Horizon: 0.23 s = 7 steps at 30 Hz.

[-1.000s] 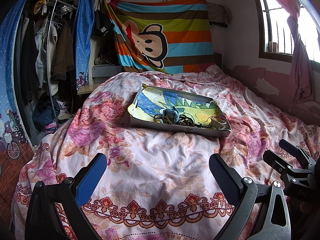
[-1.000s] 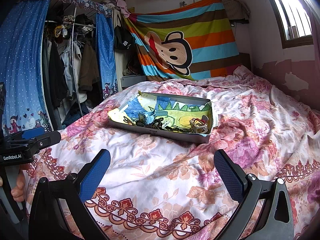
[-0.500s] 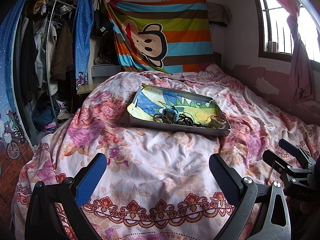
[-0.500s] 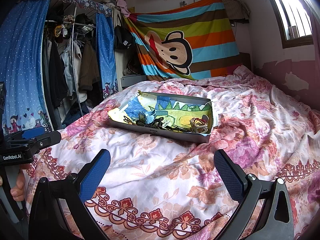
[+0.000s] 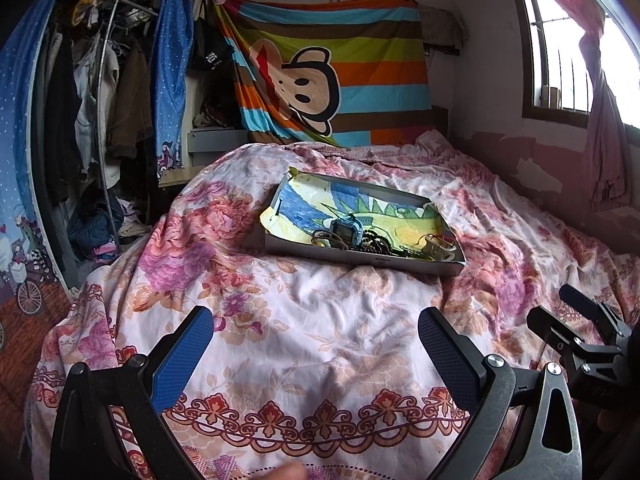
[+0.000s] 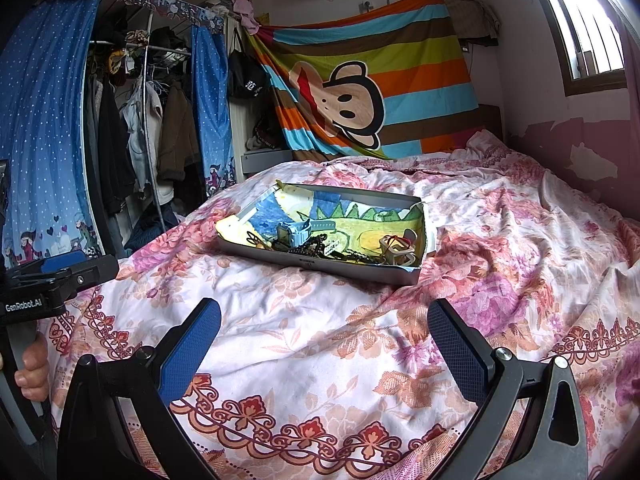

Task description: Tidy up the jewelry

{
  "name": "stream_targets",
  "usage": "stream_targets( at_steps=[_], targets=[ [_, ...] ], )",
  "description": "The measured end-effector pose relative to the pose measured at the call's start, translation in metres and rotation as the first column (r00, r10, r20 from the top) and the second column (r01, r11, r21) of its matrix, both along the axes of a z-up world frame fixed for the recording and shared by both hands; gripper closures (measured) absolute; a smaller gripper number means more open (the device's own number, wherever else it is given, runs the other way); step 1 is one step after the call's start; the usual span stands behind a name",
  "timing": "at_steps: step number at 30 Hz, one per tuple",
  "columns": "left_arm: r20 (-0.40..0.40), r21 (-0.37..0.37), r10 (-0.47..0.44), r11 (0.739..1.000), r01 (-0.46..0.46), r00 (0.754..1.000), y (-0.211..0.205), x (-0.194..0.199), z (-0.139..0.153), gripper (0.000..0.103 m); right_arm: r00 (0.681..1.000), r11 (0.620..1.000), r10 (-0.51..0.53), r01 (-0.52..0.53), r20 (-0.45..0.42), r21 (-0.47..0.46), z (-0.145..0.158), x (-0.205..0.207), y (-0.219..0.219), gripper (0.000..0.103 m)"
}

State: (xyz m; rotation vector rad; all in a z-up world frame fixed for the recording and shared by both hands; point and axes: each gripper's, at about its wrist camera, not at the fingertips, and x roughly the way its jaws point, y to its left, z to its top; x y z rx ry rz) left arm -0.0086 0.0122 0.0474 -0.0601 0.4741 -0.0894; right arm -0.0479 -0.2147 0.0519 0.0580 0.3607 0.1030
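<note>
Since both our left gripper and right gripper hang wide open and empty near the tray, jewelry tangled at its front wall, we'd probably drag several pieces together.

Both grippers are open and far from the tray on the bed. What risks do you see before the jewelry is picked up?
1. The tray sits on a soft, wrinkled quilt; pressing down may tip it.
2. The dark bead chains lie tangled against the blue watch, so one pull may drag several pieces.
3. The left gripper and right gripper are both open and aimed at the same tray, so they may collide.
</note>
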Motion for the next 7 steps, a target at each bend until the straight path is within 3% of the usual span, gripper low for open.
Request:
stream_targets(
  at_steps=[7],
  targets=[
    [-0.003, 0.01, 0.027, 1.0, -0.027, 1.0, 0.006, 0.0015, 0.0008, 0.0, 1.0, 1.0, 0.0, 0.0, -0.001, 0.0, 0.0004, 0.0, -0.0001, 0.002]
  ],
)
